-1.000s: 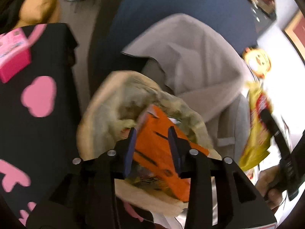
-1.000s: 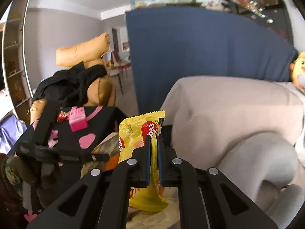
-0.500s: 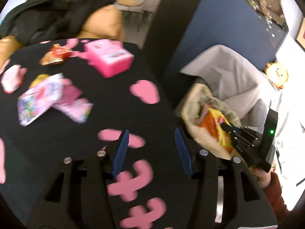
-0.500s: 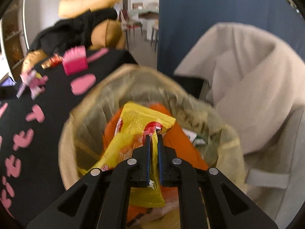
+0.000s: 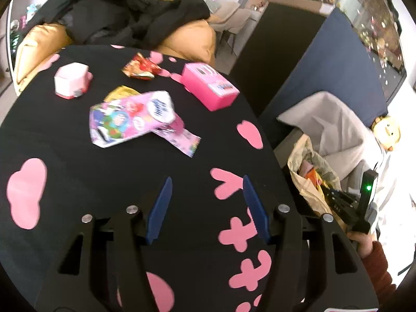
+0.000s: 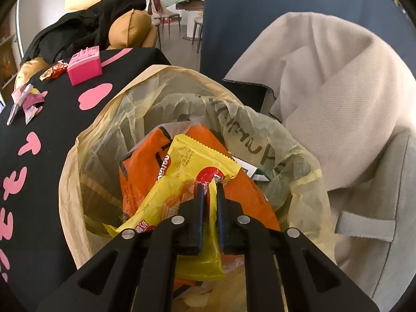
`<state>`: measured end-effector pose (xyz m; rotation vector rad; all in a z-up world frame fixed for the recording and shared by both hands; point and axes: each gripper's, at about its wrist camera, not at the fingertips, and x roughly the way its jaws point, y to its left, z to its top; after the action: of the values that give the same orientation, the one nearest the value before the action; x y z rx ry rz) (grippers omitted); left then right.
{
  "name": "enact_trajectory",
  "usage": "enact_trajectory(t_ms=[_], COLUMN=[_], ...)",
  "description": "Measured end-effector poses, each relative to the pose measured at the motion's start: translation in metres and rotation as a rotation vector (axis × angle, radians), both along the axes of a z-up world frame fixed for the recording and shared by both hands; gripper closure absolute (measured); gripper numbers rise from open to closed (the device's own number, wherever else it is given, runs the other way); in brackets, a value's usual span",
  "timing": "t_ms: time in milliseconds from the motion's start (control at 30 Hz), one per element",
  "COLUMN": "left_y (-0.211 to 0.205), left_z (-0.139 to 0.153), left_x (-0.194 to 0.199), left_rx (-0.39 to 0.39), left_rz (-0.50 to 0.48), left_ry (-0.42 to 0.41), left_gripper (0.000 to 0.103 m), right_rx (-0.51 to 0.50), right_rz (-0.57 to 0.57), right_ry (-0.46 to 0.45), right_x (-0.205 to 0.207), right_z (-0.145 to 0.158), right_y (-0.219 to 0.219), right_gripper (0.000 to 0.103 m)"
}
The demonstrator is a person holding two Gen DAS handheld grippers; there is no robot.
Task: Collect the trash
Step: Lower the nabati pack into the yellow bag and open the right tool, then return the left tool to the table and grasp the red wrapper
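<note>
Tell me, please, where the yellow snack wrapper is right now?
In the right wrist view, the yellow snack wrapper sits between the opening jaws of the right gripper, inside the bin bag, lying on an orange packet.

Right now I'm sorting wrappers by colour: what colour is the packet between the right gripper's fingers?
Yellow packet with a red logo, clearest in the right wrist view.
</note>
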<state>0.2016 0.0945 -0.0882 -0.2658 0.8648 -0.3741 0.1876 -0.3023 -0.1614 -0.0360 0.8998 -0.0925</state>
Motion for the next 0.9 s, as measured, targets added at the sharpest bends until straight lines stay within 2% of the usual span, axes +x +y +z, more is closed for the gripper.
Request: enact_trajectory(t_ms=[133,200,267,433,500,733,900], left_y=[0.021,0.03,0.037,0.055,0.062,0.084,0.101], left_z=[-0.004,-0.008,-0.011,-0.016,-0.016,-0.021,-0.026], left_x=[0.0,0.001,0.001,-0.001,-0.002,-0.005,-0.004], left_rx=[-0.026,-0.037,-0.038,-0.042,-0.046,-0.045,-0.052], left_rz=[0.046,0.068,0.084,0.127,0.142,0.186,0.21], left_ry=[0.006,0.022,0.028,0.034,0.034,0.034,0.029], left_gripper=[0.047,0.047,0.047,0.047,0.047,0.045,0.045], right_rx=[0.032,0.023,-0.002,-0.012,0.014,0.096,0.155], right_rz=[-0.003,0.002,0.003,-0.003,0.007,0.145,0.26], right_ry=[0.003,-0.016,-0.034,-0.109,-0.146,-0.226,-0.245], right_x=[-0.002,-0.006,-0.008,-0.015,-0.016,-0.003,0.014], right_z=[0.01,0.021,0.032,0.063,0.074,0.097,0.098], right_y=[-0.004,-0.003,0.0,0.008,0.016,0.075,0.128], right_gripper=[0.083,0.068,0.064,0.061,0.056,0.056,0.055])
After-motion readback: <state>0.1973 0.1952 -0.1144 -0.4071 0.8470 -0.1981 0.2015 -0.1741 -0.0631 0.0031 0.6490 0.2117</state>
